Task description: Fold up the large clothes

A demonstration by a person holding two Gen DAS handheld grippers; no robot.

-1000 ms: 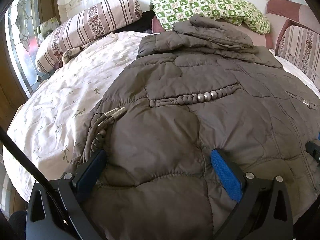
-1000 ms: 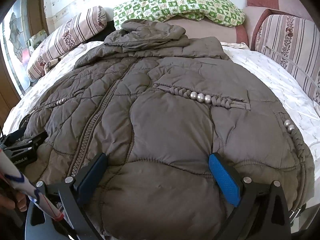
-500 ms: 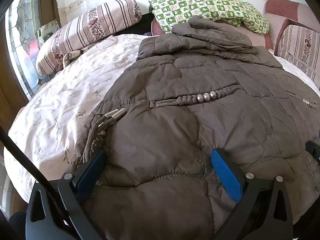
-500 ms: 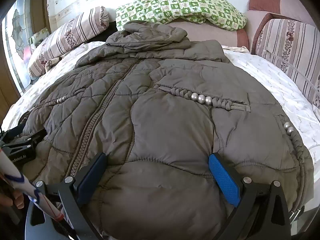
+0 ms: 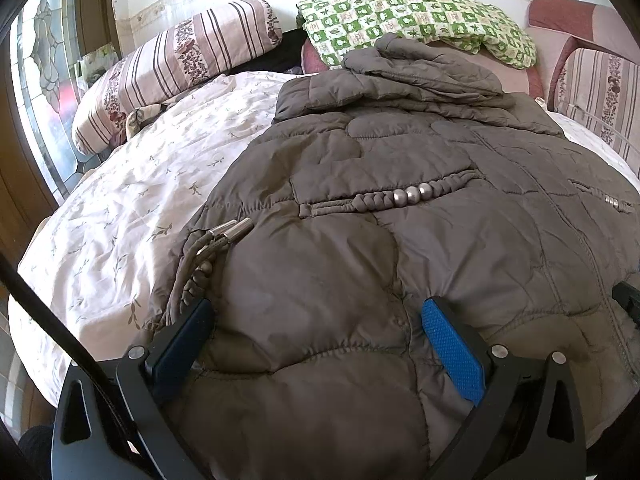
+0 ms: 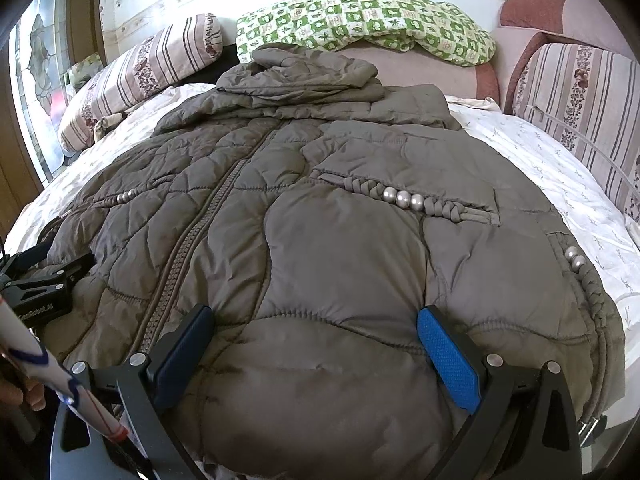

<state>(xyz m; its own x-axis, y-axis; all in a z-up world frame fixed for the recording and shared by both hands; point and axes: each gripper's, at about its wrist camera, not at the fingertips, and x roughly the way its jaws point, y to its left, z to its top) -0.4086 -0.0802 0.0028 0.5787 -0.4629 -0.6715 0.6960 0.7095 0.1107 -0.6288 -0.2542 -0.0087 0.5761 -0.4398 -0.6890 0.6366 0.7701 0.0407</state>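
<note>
A: Jacket (image 6: 340,248) hem lies between the spread jaws of both the left gripper (image 5: 316,340) and right gripper (image 6: 316,344), neither clamping anything.

B: So it's the opening grasp?

A: Likely. Each should pinch the hem, then carry it up the bed (image 5: 132,184) toward the hood (image 6: 304,68).

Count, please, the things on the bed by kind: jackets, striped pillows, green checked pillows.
Quilted jacket: 1
Striped pillows: 2
Green checked pillow: 1
Total: 4
</note>
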